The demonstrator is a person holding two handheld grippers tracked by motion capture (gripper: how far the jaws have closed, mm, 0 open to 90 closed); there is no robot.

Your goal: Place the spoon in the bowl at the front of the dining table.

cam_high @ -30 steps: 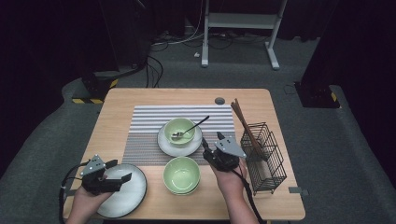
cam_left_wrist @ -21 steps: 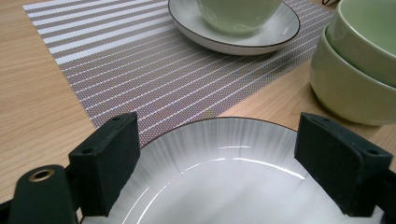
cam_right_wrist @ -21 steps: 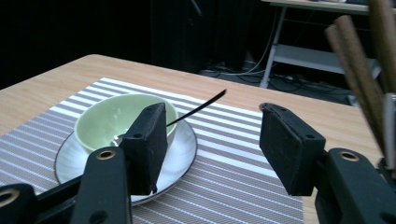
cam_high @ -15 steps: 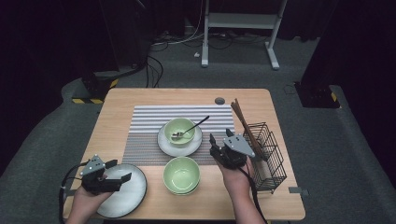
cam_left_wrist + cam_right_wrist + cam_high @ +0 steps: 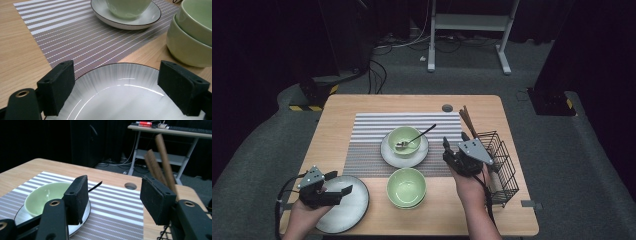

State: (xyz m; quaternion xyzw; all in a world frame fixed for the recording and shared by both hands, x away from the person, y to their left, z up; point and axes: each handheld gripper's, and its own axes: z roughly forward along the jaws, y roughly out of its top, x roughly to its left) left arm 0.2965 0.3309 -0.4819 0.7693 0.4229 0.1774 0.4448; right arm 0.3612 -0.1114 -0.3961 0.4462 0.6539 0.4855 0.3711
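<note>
My left gripper [image 5: 340, 183] [image 5: 115, 82] hovers open just above a grey-white plate [image 5: 343, 212] [image 5: 117, 100] at the table's near left, and its pads do not touch the plate. My right gripper [image 5: 455, 143] [image 5: 115, 195] is raised above the mat's right edge, open, with nothing between its jaws. Ahead of it, to its left, a green bowl [image 5: 404, 139] [image 5: 42, 195] sits on a white saucer [image 5: 388, 156], with a dark-handled spoon [image 5: 418, 136] [image 5: 95, 186] in it. Two stacked green bowls [image 5: 406, 186] [image 5: 192, 40] stand near the front edge.
A striped placemat [image 5: 372, 130] covers the table's middle. A black wire basket [image 5: 502, 162] stands at the right edge, just right of my right gripper. Brown chopsticks [image 5: 467, 120] [image 5: 162, 157] rise behind it. A round hole [image 5: 447, 108] is near the far edge.
My right gripper has lifted slightly and drifted toward the far right, away from the stacked bowls. The left gripper and the dishes have stayed put.
</note>
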